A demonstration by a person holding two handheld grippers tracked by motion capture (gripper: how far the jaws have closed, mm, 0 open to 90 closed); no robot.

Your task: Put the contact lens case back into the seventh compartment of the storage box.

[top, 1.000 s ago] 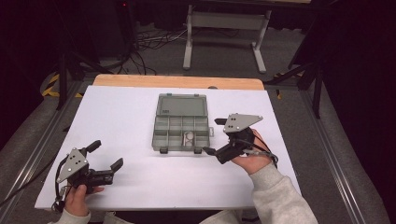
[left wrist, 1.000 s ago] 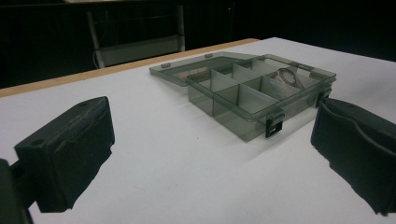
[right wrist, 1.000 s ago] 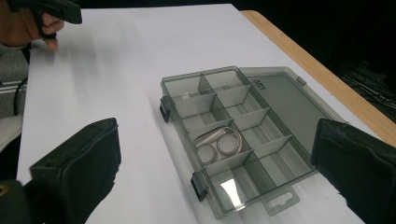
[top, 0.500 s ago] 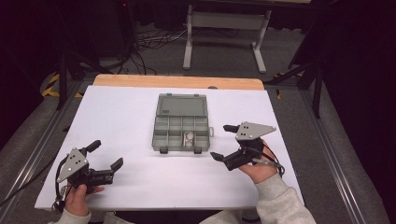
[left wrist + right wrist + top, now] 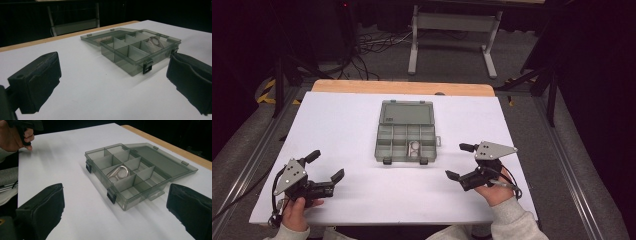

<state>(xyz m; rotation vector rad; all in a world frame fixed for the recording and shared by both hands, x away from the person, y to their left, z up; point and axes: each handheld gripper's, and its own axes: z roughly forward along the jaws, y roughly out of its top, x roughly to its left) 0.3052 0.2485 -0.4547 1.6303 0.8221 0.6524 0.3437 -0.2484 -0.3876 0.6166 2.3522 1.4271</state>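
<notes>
Smoky grey plastic makes up the compartment box [image 5: 406, 144] that sits in the middle of the white surface [image 5: 352, 120], its lid [image 5: 407, 113] folded flat open on the far side and its two dark latches facing me. Inside, dividers cut it into small compartments, and a silver metal ring piece [image 5: 119, 173] lies in one compartment of the near row, right of centre as the high view has it. My left gripper [image 5: 324, 171] rests low near the front left corner of the surface, well apart from the box, its fingers [image 5: 37, 81] spread wide with nothing between them. My right gripper [image 5: 460, 161] sits to the right of the box and nearer to me, near it but not touching, and its fingers [image 5: 42, 211] also stand wide apart and empty. From each gripper view the box lies ahead between the two black fingers.
</notes>
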